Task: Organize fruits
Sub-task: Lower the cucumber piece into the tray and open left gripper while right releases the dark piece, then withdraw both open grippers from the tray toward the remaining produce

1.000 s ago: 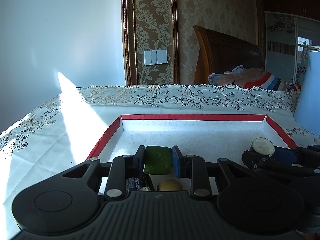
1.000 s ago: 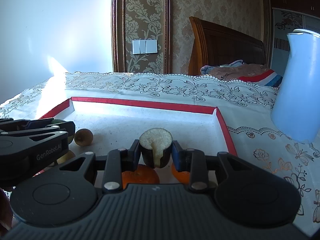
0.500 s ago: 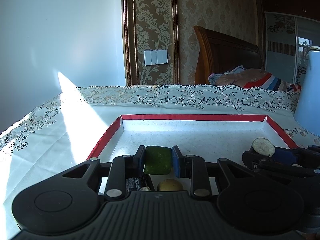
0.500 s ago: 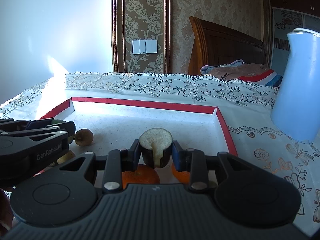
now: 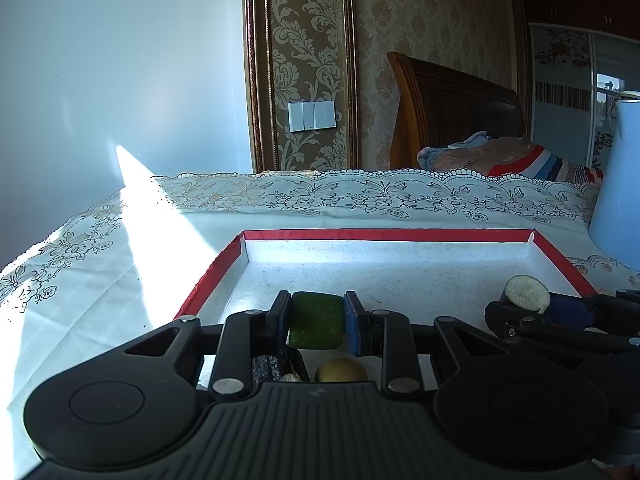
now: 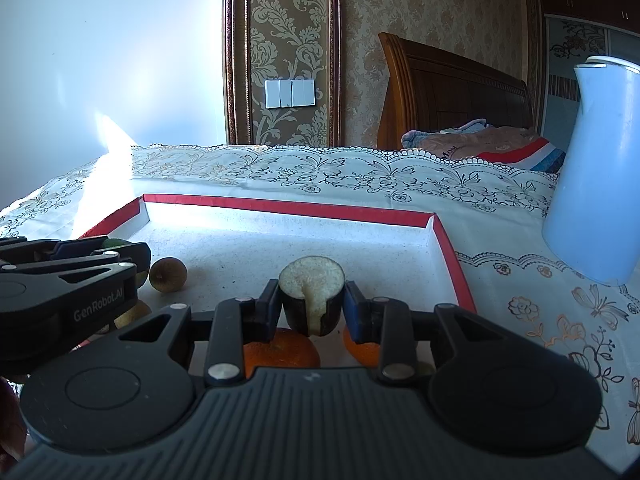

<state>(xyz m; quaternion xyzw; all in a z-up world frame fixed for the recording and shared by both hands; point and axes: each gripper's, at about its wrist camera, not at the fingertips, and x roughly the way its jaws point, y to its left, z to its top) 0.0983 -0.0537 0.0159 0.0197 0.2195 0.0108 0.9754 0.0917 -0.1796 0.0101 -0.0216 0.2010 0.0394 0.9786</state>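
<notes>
Nothing had shifted since the earlier frames: both tools stayed parked over the near end of the red-rimmed tray (image 5: 384, 235), each clamped on its piece. On the left, the left tool (image 5: 316, 322) gripped a green fruit chunk (image 5: 316, 320) between its blue pads, held above the tray's white floor; a yellowish round fruit (image 5: 340, 370) and a dark piece (image 5: 268, 368) lay just beneath it. To its right, the right tool (image 6: 312, 306) pinched a dark-skinned cut fruit (image 6: 312, 292) with its pale flesh facing up, and two oranges (image 6: 280, 354) sat in the tray below. A small brown round fruit (image 6: 168, 274) rested on the tray floor beside the left tool. A pale blue jug (image 6: 596, 176) stood on the embroidered-cloth surface (image 6: 500, 216), outside the tray's right rim.
</notes>
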